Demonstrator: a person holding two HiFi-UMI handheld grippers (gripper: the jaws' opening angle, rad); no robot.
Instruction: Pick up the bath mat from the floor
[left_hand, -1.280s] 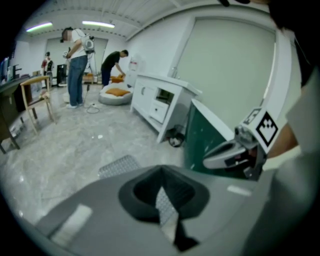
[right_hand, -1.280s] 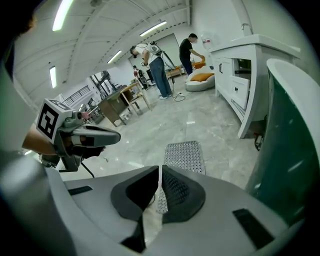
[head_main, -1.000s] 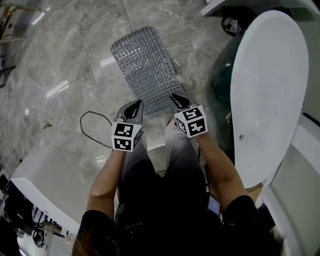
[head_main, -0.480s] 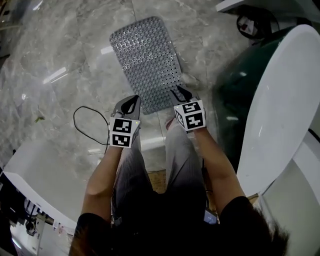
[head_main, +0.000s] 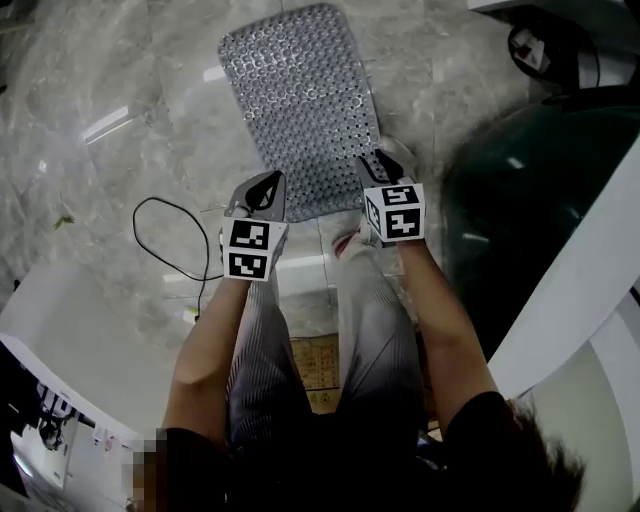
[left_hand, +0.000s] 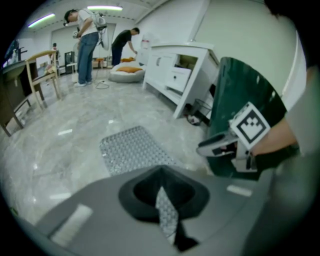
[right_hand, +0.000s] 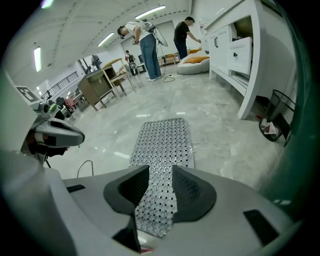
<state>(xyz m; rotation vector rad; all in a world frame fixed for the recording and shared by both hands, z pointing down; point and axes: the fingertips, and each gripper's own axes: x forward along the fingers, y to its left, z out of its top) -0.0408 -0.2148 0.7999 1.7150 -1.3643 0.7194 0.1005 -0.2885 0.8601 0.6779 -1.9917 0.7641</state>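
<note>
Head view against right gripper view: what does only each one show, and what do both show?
Only the head view: the person's own forearms and legs, seen from above. Only the right gripper view: two people far across the room, wooden tables and ceiling lights. Both: the bath mat lying flat on the floor, and the left gripper by its nearer end.

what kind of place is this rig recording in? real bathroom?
Probably not a real bathroom: it looks like a big open hall staged with home furnishings. The bath mat lies on a wide marble floor, a white cabinet stands by the wall, and other people stand farther off.
</note>
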